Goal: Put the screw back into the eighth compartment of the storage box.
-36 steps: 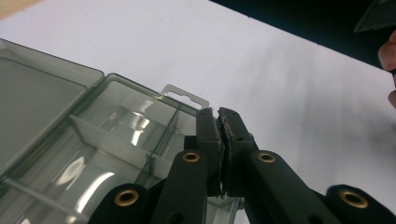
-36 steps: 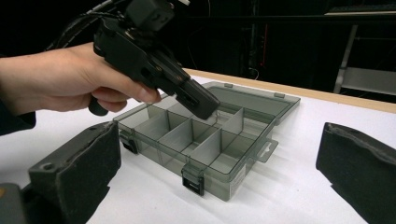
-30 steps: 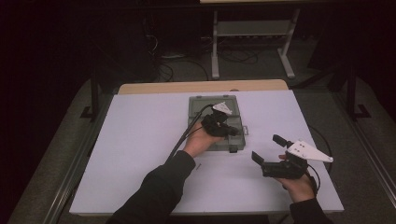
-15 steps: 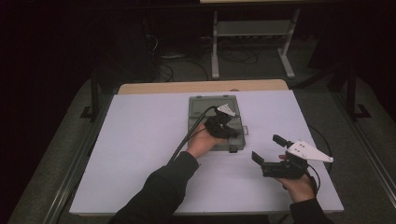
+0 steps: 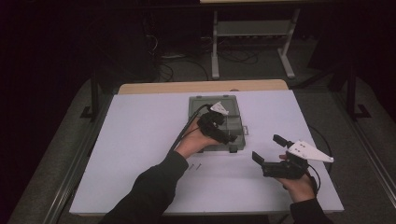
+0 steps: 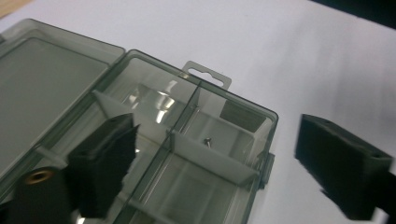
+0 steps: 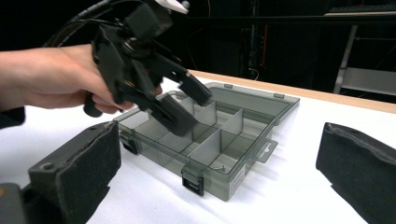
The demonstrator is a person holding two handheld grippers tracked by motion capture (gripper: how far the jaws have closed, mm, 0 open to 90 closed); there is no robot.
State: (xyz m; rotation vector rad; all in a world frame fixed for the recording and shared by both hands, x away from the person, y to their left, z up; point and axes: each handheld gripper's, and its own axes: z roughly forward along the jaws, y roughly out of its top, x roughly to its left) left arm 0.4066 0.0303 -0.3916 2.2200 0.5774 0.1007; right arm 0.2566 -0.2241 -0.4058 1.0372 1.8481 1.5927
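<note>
- The room is dark; a white tabletop [image 5: 140,140] fills the middle of the high view, with a pale wood strip along its far edge and a metal stand with cables on the floor beyond it.
- A smoky grey, see-through compartment box [image 5: 215,122] lies open near the middle of the tabletop, a little toward the far side, its lid folded flat behind it.
- In the right tool's view the box [image 7: 205,135] shows upright dividers forming several compartments, dark latches on the near wall and a hang tab on the right end.
- A small metal screw [image 6: 208,139] lies in one compartment at the tab end of the box [image 6: 187,140]; the same end compartment holds a small pin-like piece [image 7: 217,166] in the right tool's view.
- A pale label sits on the box's outer wall near the corner, but its writing is too small to read.
- The left tool [image 5: 223,132] hangs over the near right part of the box, tilted down into it, its jaws spread apart and holding nothing.
- The left hand [image 5: 192,142] grips it from the near side.
- The right tool [image 5: 269,149] is held above the near right of the tabletop, well apart from the box, jaws wide apart and empty.
- Two thin dark marks, perhaps small screws [image 5: 194,166], lie on the tabletop just near of the box; they are too small to be sure.
</note>
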